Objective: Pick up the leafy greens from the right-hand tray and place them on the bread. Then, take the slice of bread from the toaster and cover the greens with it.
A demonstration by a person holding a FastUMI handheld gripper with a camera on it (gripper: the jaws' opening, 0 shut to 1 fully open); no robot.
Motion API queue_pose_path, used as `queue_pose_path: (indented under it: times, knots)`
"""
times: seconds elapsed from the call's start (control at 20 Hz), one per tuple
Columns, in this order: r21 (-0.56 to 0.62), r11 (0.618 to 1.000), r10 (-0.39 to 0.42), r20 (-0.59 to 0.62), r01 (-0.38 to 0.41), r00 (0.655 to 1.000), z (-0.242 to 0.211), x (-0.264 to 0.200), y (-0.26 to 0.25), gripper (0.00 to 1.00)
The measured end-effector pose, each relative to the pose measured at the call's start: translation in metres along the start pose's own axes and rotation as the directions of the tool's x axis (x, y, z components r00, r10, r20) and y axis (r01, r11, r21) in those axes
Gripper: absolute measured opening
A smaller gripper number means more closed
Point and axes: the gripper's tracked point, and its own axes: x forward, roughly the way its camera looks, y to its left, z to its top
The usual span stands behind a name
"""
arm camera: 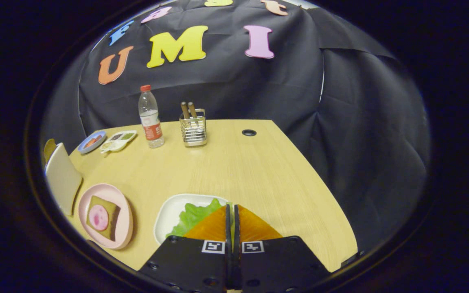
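The leafy greens (196,217) lie in a white tray (165,215) on the wooden table, right under my fingers. My gripper (231,206) is closed to a narrow slit over the right edge of the greens, and a thin green strip shows between the fingertips. To the left of the tray a pink plate (125,230) carries a slice of bread (110,209) with a round ham slice (98,217) on top. Further left stands a cream toaster (62,179), with the top of a bread slice (49,149) poking out behind it.
At the back of the table (238,171) stand a water bottle (150,118) and a metal utensil holder (194,129). A blue dish (92,142) and a divided white dish (119,140) sit back left. A cable hole (249,132) lies near the far edge.
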Motion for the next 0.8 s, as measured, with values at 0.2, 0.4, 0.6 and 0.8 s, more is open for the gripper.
queue_pose_path:
  times: [0.2,0.4,0.6,0.8]
  knots:
    - [-0.004,0.999,0.043,0.047,-0.043,0.998,0.018,-0.025,0.018,0.0]
    - [-0.023,0.996,0.086,0.102,-0.084,0.991,0.04,-0.05,0.045,0.01]
    - [-0.045,0.985,0.173,0.127,-0.169,0.977,0.05,-0.073,0.097,0.0]
    - [-0.084,0.962,0.269,0.12,-0.26,0.956,0.043,-0.082,0.168,0.0]
